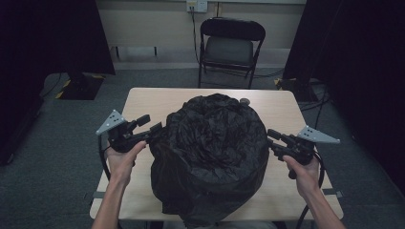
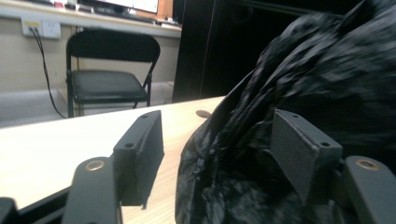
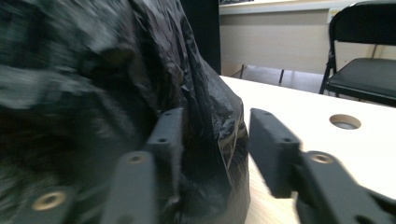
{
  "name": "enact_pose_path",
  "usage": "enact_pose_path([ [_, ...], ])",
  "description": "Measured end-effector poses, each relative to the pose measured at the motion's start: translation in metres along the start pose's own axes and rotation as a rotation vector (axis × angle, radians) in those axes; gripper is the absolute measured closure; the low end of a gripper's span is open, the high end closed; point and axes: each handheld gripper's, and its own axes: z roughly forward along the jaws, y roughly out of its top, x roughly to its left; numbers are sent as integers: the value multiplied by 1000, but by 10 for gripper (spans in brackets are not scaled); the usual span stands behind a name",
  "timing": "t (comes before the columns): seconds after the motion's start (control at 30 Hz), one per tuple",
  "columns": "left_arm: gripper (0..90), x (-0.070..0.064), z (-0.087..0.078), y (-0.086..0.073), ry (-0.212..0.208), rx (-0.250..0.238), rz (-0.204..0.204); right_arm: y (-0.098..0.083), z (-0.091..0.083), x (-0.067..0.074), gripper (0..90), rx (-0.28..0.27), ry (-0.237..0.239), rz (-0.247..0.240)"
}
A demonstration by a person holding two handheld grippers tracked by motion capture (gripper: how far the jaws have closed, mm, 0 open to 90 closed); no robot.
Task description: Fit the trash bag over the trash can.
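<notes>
High view: crumpled black plastic bag (image 1: 210,152) mid-bench (image 1: 143,102); left hand-held gripper (image 1: 155,131) at 9 o'clock, right hand-held gripper (image 1: 271,138) at 3 o'clock. Left gripper view: jaws apart, bag film between. Right gripper view: jaws apart, straddling a bag fold.

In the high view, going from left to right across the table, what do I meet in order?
Left hand → left gripper, at the bag's left side → the big black plastic bag in the middle of the table → right gripper, at the bag's right side → right hand.
</notes>
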Motion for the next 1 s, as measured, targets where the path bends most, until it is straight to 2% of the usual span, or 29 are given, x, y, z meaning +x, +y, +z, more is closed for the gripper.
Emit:
enact_pose_path([
  [0.13,297,-7,-21,7,0,-25,25,4,-18,8,408,-3,7,-12],
  [0.3,277,-24,-40,6,-44,-45,59,8,-39,27,356,-45,87,-42],
  [0.43,216,-40,-48,-2,-134,-40,69,10,-52,44,319,-79,157,-74],
  [0.47,202,-44,-49,-5,-139,-46,85,11,-55,48,306,-81,173,-94],
  [0.5,201,-49,-50,-8,-152,-58,98,11,-57,52,288,-76,188,-109],
  [0.57,161,-57,-50,-9,-180,-64,100,10,-58,58,271,-50,226,-131],
  [0.63,153,-65,-50,-9,-243,-64,104,9,-56,63,254,-34,235,-172],
  [0.67,153,-69,-49,-10,-260,-61,114,9,-55,66,254,-37,244,-181],
  [0.7,152,-74,-49,-10,-258,-52,135,8,-54,69,254,-39,251,-189],
  [0.73,152,-77,-47,-10,-248,-42,155,8,-52,72,265,-39,257,-200],
  [0.83,154,-80,-40,-13,-258,-15,148,8,-45,77,412,-33,258,-223],
  [0.9,166,-81,-35,-15,-259,12,153,8,-43,77,636,-40,261,-226],
  [0.93,199,-82,-34,-16,-260,27,163,8,-42,78,700,-42,264,-233],
  [1.0,380,-84,-32,-19,-274,44,189,6,-42,77,843,-34,283,-236],
])
